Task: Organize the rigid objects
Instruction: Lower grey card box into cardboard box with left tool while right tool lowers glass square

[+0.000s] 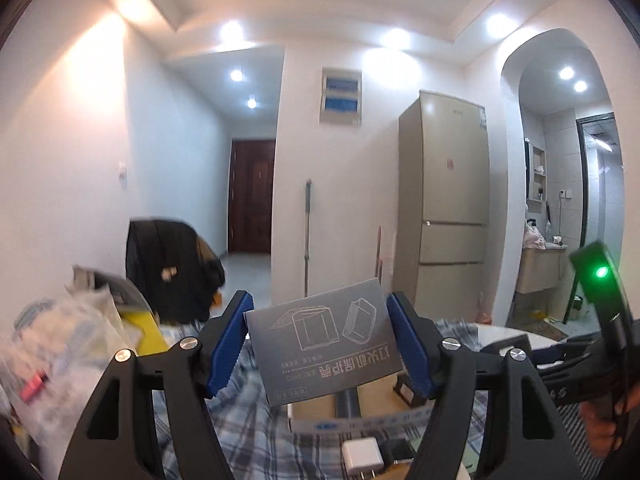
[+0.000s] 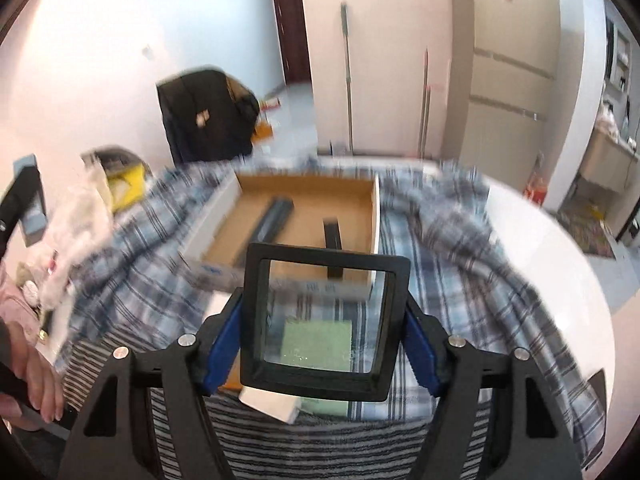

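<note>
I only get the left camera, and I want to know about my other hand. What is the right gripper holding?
Observer: The right gripper is clamped on a black square frame with a clear pane.
Child: My grey box hides most of the cardboard box. Is anything inside?
Observer: Yes. It is open, with a long dark bar and a shorter black piece on its floor.
Child: What is under the frame?
Observer: A green pad lies below it, seen through the pane.
</note>
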The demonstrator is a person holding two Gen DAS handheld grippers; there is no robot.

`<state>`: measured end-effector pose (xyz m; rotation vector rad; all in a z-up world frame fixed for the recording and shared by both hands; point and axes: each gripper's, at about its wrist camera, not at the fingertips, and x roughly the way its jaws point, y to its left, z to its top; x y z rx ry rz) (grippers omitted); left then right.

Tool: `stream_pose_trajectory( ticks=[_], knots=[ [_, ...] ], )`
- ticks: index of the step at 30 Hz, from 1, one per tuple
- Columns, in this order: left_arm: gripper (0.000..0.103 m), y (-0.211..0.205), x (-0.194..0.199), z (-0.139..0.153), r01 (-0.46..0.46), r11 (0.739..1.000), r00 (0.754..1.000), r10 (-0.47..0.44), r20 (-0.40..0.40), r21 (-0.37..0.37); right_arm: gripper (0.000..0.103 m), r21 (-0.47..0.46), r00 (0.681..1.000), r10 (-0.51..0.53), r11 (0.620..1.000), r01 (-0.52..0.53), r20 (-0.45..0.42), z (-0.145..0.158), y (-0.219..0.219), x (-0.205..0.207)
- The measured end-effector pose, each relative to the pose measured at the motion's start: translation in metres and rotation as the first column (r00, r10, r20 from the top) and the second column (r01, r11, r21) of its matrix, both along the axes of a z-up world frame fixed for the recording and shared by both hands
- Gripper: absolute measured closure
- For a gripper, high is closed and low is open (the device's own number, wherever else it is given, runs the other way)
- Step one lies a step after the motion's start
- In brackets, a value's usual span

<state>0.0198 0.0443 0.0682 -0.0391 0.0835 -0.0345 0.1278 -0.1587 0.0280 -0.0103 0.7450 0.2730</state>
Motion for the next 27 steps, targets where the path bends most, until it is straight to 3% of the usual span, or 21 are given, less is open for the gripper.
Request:
stream_pose_trajectory(
  ticks=[9,17,18,19,20,21,22,27],
  knots=[
    [0.032,-0.015,-0.013,0.054,-0.004,0.998,0.992,-0.004,0.126,0.060,0.032,0.032,0.962,0.004,0.999,-0.014,0.271,0.073,0.002,-0.017],
    [0.040,-0.013,0.044,0.088,0.031,0.999,0.993,-0.033,0.114,0.016,0.032,0.052,0.923,-0.051,0.998,0.034,0.381,0.104,0.005,0.015],
    [0.041,-0.014,0.054,0.086,0.033,0.999,0.994,-0.034,0.102,0.013,0.032,0.057,0.924,-0.060,0.998,0.042,0.378,0.103,0.005,0.022],
    [0.048,-0.014,0.066,0.082,0.043,0.999,0.996,-0.044,0.078,0.014,0.032,0.061,0.927,-0.069,0.997,0.050,0.368,0.100,0.005,0.031],
    [0.057,-0.014,0.077,0.077,0.050,0.999,0.998,-0.050,0.046,0.010,0.032,0.058,0.932,-0.070,0.997,0.053,0.354,0.096,0.006,0.039],
    [0.074,-0.015,0.089,0.069,0.057,0.998,0.998,-0.057,-0.001,-0.001,0.032,0.053,0.939,-0.071,0.997,0.057,0.336,0.090,0.007,0.048],
    [0.082,-0.013,0.104,0.056,0.074,0.997,0.995,-0.075,-0.061,-0.017,0.032,0.049,0.946,-0.071,0.997,0.059,0.317,0.084,0.008,0.055],
    [0.087,-0.011,0.152,0.012,0.047,0.999,0.975,-0.047,-0.216,-0.005,0.032,0.003,0.976,-0.050,0.999,0.051,0.214,0.043,0.012,0.089]
  ],
)
